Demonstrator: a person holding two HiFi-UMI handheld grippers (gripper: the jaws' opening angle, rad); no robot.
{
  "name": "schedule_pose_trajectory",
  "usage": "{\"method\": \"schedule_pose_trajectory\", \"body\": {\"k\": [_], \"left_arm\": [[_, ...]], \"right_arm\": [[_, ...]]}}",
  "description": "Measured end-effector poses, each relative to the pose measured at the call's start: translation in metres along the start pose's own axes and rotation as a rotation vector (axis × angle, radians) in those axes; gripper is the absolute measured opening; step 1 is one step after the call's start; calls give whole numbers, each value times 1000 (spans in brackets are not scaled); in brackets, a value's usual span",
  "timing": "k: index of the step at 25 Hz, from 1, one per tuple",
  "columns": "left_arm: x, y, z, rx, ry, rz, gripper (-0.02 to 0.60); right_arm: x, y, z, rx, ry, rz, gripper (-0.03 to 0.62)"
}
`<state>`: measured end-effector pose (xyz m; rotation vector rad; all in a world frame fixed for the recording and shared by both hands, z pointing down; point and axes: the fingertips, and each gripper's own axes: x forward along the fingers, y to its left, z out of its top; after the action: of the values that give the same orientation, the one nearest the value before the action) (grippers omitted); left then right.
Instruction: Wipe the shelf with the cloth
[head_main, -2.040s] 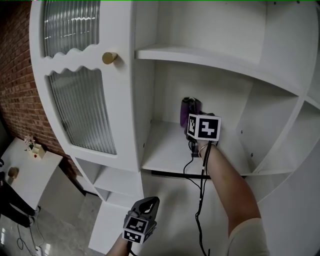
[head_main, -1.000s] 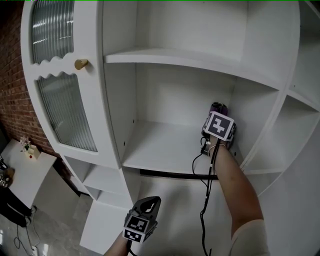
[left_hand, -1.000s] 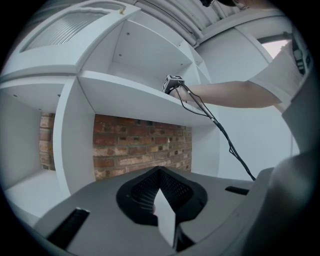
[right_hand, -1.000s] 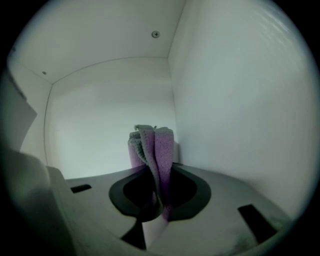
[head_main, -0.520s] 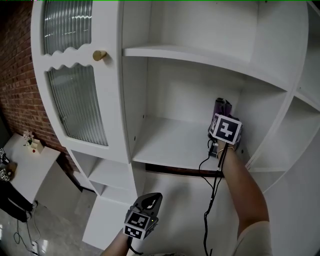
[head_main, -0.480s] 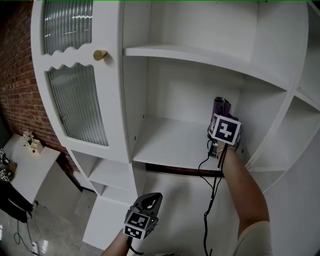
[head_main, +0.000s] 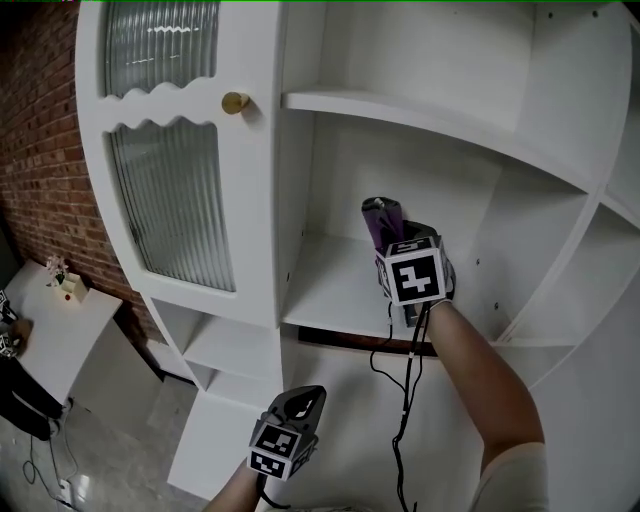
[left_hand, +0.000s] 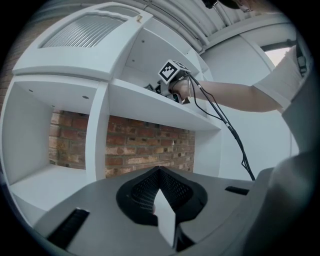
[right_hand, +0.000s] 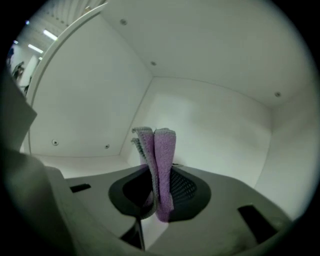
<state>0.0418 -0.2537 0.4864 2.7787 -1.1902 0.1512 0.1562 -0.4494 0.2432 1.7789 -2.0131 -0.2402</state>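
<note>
1. cloth (right_hand: 159, 160): purple-lilac, nubby terry weave; the fold at 9 o'clock reads greyer.
2. shelf (head_main: 332, 287): plain white, no pattern, same as the cabinet walls around it.
3. cabinet door (head_main: 165, 190): white frame, wavy scalloped trim, vertically ribbed glass.
4. knob (head_main: 235, 102): brass-gold.
5. right tool (right_hand: 159, 187): dark grey body, black mesh-textured pads (right_hand: 186, 187).
6. right marker cube (head_main: 413, 275): white with black square pattern.
7. left tool (head_main: 300, 402): black; left marker cube (head_main: 275, 457) has the same black-on-white squares.
8. brick wall (head_main: 40, 140), 9 o'clock in head view: red-brown, pale mortar lines.
9. cable (head_main: 404, 400): black.
10. sleeve (head_main: 515, 480): cream.
</note>
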Motion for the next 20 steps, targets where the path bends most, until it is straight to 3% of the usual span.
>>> {"method": "schedule_pose_trajectory", "body": {"k": [5,9,12,20], "left_arm": [[-9,17,-2,-25,-9,21,14],[-17,34,-4,-30,-14,49,14],[-23,45,-4,-35,-17,66,14],[-33,64,-11,-52,-7,83,14]], "right_arm": [[20,37,20,-285,-7,-30,86],[43,69,18,-476,71,43,86],[58,78,17,-694,132,7,88],[81,103,9,-854,214,30,86]]}}
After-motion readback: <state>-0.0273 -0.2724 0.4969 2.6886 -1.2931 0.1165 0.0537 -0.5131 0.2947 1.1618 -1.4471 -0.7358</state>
